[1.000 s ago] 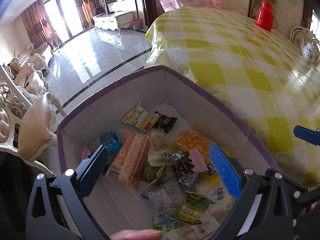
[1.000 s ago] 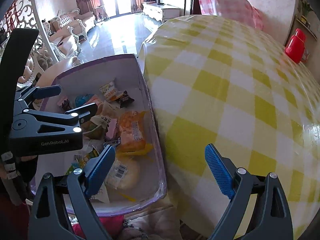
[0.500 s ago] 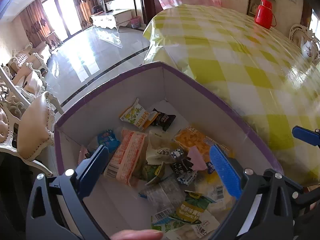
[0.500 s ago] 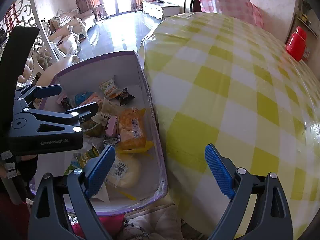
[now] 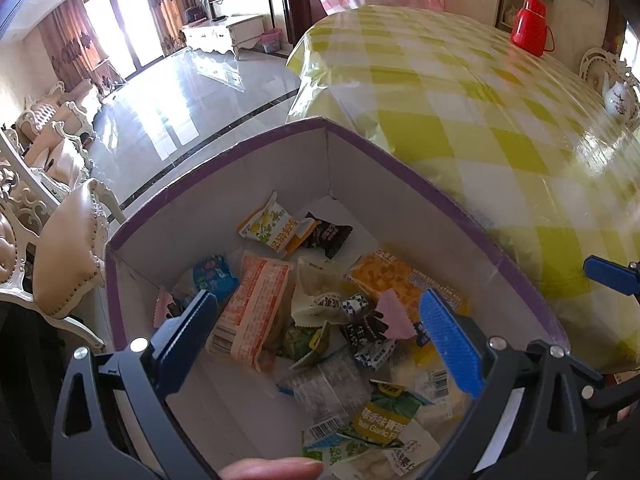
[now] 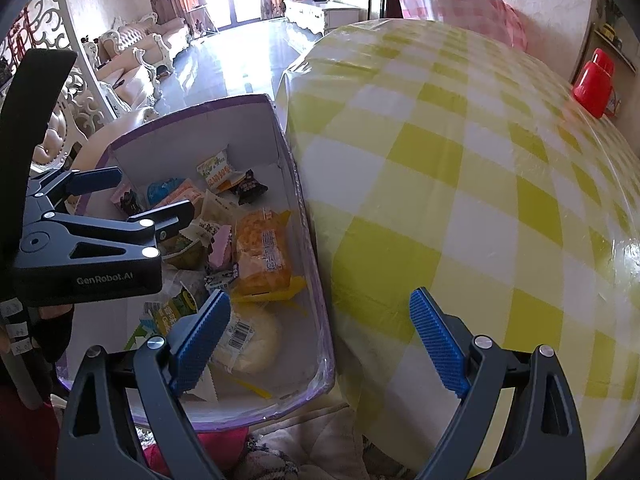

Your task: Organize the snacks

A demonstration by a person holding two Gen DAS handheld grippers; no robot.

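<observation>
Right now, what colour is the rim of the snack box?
Purple, on the snack box rim; clearest in the left wrist view.

- My left gripper [image 6: 136, 196] is showing black arms, blue ribbed pads, silver screws and white "GenRobot.AI" lettering.
- My right gripper [image 6: 318, 338] is looking the same.

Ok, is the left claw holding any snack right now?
No. The left claw is wide open above the box, with the snack packets lying loose on the bottom beneath it.

Snack packets [image 5: 264, 308] lie in box [image 5: 248, 184], left of table [image 6: 460, 208].
</observation>
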